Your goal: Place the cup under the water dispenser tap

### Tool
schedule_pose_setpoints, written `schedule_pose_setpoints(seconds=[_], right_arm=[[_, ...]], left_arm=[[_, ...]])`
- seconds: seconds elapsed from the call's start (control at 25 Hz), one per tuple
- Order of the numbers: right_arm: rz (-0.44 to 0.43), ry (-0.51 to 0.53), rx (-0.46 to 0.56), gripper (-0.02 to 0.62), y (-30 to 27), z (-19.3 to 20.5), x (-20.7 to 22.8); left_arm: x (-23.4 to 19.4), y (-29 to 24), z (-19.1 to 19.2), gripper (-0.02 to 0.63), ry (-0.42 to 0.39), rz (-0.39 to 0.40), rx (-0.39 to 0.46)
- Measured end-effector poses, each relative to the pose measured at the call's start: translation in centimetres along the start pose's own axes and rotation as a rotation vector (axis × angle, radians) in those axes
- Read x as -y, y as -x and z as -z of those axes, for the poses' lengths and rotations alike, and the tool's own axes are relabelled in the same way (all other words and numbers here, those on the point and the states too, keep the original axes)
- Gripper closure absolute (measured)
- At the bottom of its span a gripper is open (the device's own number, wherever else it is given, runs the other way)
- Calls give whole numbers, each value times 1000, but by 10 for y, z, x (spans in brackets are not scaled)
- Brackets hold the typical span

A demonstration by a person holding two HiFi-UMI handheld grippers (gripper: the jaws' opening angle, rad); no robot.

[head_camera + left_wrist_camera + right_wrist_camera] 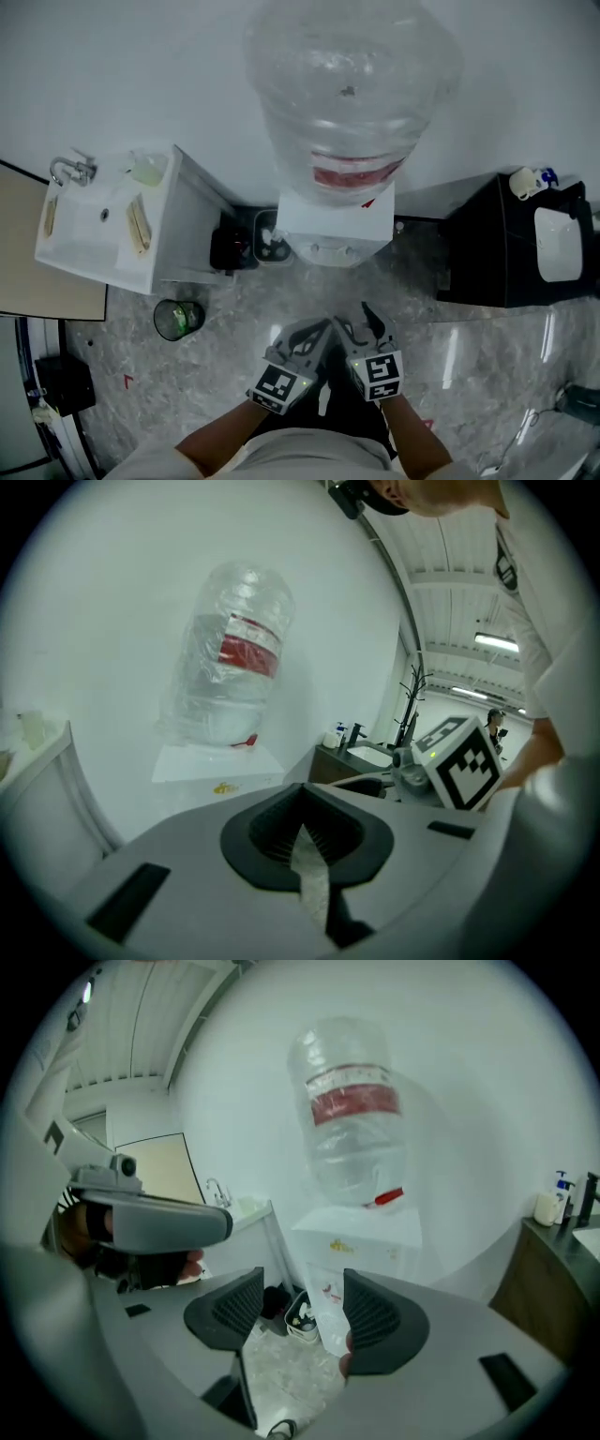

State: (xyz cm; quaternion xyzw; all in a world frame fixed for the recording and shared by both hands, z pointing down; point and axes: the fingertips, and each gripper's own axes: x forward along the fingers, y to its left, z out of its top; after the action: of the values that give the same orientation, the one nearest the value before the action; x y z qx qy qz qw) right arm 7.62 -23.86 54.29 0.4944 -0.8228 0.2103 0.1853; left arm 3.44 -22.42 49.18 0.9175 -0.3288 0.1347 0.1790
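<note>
The water dispenser stands against the white wall, a big clear bottle with a red label upside down on top. It also shows ahead in the left gripper view as dispenser and in the right gripper view as dispenser. Both grippers are held close together in front of it, low in the head view. My left gripper is shut with nothing in it. My right gripper is open and empty. I cannot make out a cup in any view.
A white sink cabinet stands left of the dispenser. Between them sit a black bin and a white basket. A small round bin is on the marble floor. A black cabinet with a basin stands at right.
</note>
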Motion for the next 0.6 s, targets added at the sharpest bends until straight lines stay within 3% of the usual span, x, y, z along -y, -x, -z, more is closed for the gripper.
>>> schedule_pose_setpoints(seconds=[0.36,0.6], right_arm=[[62,-30,136,529,108,-87,-41],[48,-4,164,578,128,-104,-65]], left_arm=[[48,55,-64,600,11,50,37],[60,73,-84,600,25,51,78]])
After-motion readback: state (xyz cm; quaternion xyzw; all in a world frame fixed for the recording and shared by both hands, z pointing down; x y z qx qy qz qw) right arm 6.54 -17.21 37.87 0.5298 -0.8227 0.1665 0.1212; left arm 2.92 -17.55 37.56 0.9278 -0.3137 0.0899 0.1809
